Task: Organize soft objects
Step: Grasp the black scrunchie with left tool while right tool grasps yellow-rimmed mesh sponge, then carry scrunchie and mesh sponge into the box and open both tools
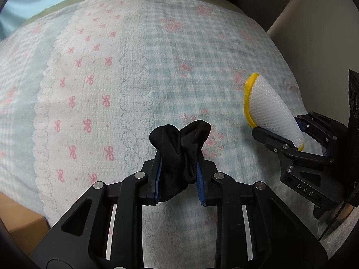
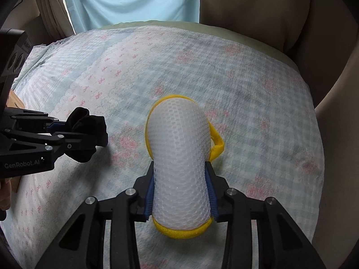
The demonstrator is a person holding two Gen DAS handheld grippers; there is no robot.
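My left gripper is shut on a crumpled black sock and holds it just above the bed. It also shows at the left of the right wrist view, with the black sock bunched between its fingers. My right gripper is shut on a white mesh sponge with a yellow rim, which sticks out forward over the bed. In the left wrist view the right gripper is at the right, holding the sponge tilted up to the left.
A quilted bedcover with pale blue checks and pink bows covers the bed. A light blue curtain hangs behind it. A beige upholstered wall stands at the right. A cardboard box corner sits low left.
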